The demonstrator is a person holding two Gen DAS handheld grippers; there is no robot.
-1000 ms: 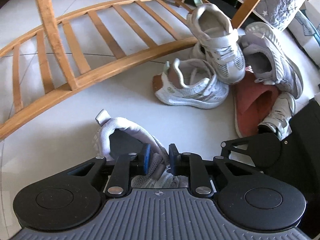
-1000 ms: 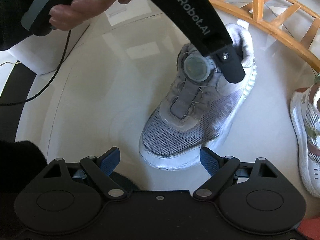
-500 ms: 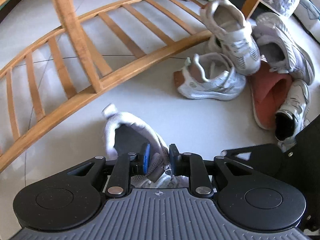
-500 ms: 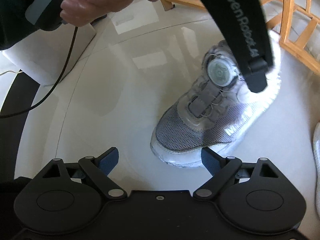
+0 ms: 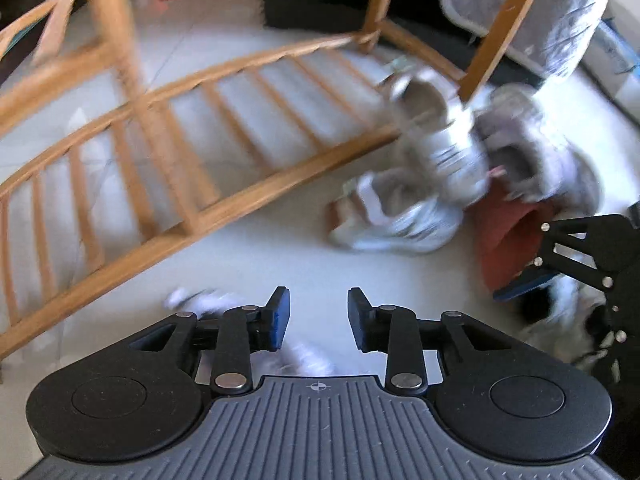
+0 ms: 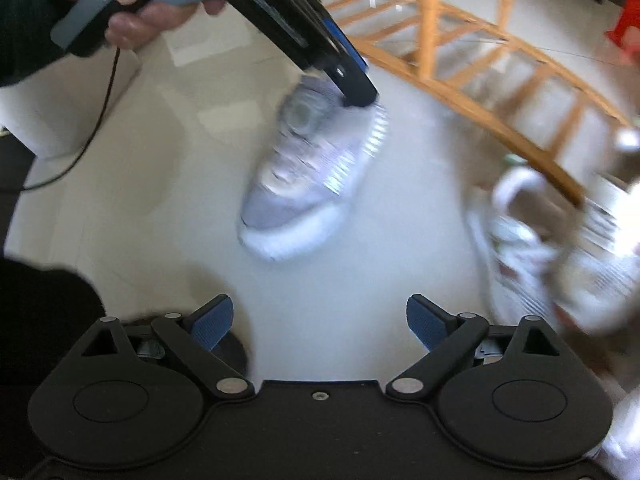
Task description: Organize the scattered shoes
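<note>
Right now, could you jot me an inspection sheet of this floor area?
Surface: pale tiled floor.
Job's things: grey mesh sneaker with white sole, alone on floor.
Clutter: blurred heap of pale sneakers on a red slipper.
Grippers: left gripper opening, nothing between pads; right gripper wide open, empty.
Cables: thin black cord from hand.
Surroundings: wooden slatted frame, quilted grey fabric.

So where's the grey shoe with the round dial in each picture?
Left wrist view: grey shoe barely shows, a blurred bit low and left of centre, behind the left gripper, whose jaws are opening with nothing between them.
Right wrist view: the shoe sits on the floor in the middle, toe towards the camera, under the left gripper.
Shared landmark: the curved wooden ladder frame.
</note>
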